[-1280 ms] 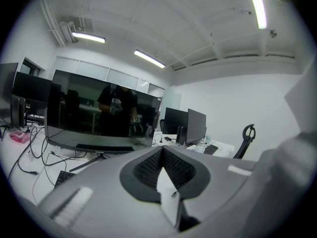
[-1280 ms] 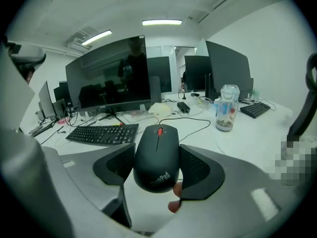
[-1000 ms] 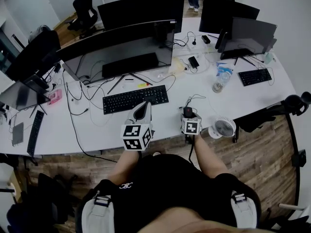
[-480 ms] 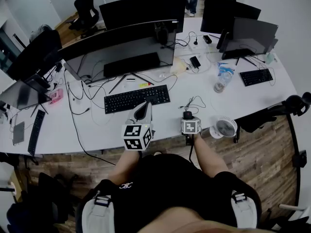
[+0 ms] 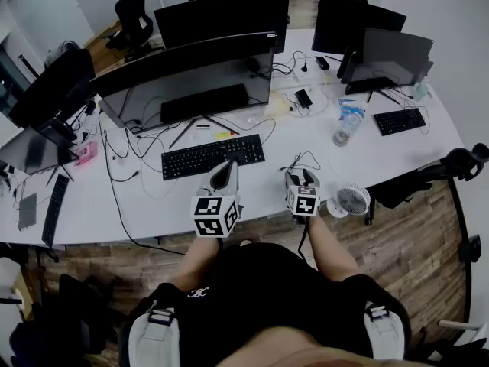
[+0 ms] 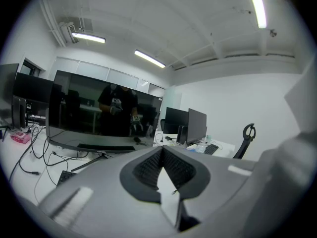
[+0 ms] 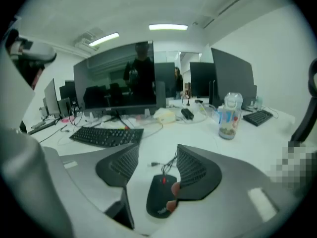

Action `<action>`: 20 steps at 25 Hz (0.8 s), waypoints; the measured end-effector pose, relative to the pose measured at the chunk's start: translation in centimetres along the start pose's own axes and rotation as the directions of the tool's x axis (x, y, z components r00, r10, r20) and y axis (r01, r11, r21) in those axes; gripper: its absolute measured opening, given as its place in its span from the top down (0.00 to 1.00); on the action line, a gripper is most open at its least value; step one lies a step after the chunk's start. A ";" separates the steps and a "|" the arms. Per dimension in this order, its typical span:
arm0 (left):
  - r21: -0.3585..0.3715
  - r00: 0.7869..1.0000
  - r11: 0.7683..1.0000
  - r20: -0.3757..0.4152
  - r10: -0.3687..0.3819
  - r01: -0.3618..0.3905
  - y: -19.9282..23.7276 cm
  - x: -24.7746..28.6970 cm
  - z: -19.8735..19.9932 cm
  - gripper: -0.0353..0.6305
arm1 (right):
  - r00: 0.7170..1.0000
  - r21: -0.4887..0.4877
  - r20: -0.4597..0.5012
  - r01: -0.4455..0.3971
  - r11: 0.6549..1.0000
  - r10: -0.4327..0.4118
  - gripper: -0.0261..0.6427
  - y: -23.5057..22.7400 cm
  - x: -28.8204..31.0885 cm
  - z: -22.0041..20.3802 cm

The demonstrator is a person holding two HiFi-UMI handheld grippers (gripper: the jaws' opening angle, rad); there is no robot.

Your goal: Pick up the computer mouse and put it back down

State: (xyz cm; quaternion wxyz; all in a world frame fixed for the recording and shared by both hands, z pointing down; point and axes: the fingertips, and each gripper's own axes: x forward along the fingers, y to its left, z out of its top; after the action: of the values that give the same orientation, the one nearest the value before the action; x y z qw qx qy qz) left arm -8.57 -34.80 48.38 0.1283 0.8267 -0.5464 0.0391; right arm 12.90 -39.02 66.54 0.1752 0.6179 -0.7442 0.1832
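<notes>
A black computer mouse (image 7: pixel 161 198) with a red scroll wheel lies on the white desk (image 5: pixel 260 186), its cable (image 7: pixel 168 163) trailing away. My right gripper (image 7: pixel 157 151) stands over it with a finger on each side, and its jaws are closing. The right pad (image 7: pixel 193 175) is at the mouse's side, while the left pad (image 7: pixel 121 165) stands apart from it. In the head view the right gripper (image 5: pixel 302 177) hides most of the mouse. My left gripper (image 5: pixel 224 176) hovers left of it, shut on nothing, its fingertips (image 6: pixel 162 150) met.
A black keyboard (image 5: pixel 212 156) lies just beyond the left gripper, under a wide monitor (image 5: pixel 191 82). A small white fan (image 5: pixel 353 200) stands at the desk edge right of the right gripper. A clear bottle (image 5: pixel 348 125) is farther back right. Loose cables (image 5: pixel 130 155) cross the desk.
The right gripper has moved forward over the mouse, which lay ahead of its fingertips and is now between its fingers. The left gripper has not moved.
</notes>
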 end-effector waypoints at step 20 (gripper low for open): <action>0.008 1.000 1.000 0.015 -0.021 0.021 -1.3 0.7 0.4 0.87 | 0.819 0.016 0.571 0.050 0.999 -0.050 0.95 -1.0 -14.8 21.2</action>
State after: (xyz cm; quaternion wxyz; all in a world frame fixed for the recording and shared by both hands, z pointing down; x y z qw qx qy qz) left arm -7.15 -35.05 47.94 0.1215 0.8331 -0.5386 0.0335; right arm 15.73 -36.89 40.93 -0.0511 0.6639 -0.7459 -0.0150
